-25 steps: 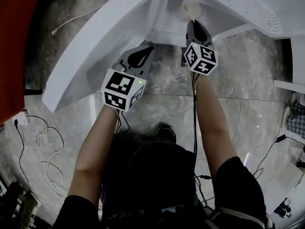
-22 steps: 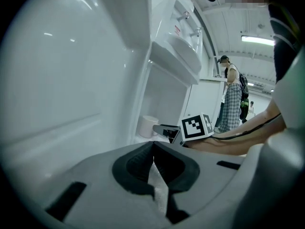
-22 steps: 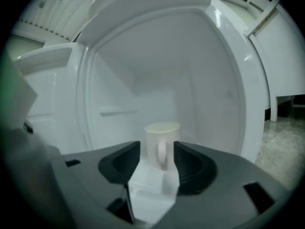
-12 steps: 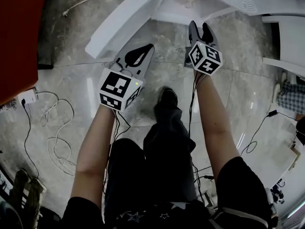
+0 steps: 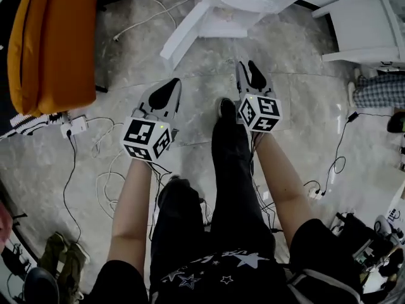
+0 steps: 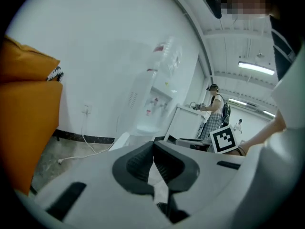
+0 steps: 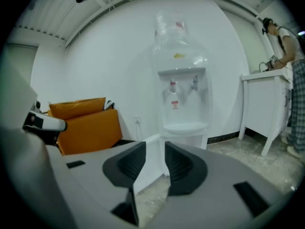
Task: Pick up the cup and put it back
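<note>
Both empty: left gripper (image 5: 173,83) closed, right gripper (image 5: 247,66) jaws just narrowing.

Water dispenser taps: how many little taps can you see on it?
2. Both sit side by side on the front of the water dispenser, under its big bottle: the left tap and the right tap. None looks hidden.

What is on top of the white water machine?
A big clear bottle stands on top of the water dispenser. The bottle's mouth is covered by the dispenser's top, so it cannot be seen.
</note>
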### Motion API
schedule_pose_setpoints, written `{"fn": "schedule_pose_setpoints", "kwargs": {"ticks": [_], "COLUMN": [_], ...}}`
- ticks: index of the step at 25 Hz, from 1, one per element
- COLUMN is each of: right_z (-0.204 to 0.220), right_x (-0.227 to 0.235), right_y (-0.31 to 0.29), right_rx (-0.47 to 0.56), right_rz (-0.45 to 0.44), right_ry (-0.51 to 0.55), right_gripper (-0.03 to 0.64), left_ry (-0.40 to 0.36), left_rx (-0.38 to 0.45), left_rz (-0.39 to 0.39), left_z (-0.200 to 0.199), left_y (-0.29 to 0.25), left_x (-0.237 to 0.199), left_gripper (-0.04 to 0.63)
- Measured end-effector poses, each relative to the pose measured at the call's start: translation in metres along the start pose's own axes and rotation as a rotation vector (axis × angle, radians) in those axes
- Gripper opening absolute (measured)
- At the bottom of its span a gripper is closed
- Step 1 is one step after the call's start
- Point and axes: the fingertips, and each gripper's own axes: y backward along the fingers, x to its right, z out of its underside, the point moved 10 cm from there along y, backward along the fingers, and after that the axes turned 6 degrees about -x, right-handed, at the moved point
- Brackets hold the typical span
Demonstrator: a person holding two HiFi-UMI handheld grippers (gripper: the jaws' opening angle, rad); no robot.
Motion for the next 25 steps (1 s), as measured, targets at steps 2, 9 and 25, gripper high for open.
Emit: {"fn": "schedule_pose_setpoints", "kwargs": {"ticks": [2, 9, 25], "right_z": [-0.016, -0.061, -0.090], "right_x": [-0.027, -0.105, -0.128], "right_y": [0.053, 0.201, 0.364], "right_rx": [-0.013, -0.041, 0.026], "right_rz": [0.014, 0.118, 0.129], "right_ry": [-0.021, -0.064, -0.001], "right_gripper": [0.127, 0.077, 0.034], "left_ry": [-0.010, 0.001, -0.003], "left_rx": [0.021, 0.046, -0.081], "left_rz": [0.005, 0.032, 0.076], "left_z": [-0.022, -0.079, -0.060], "left_y": [0.046, 0.167, 0.266], "left_x": [0.021, 0.071, 0.173], "left_gripper": [0.009, 0.009, 0.009]}}
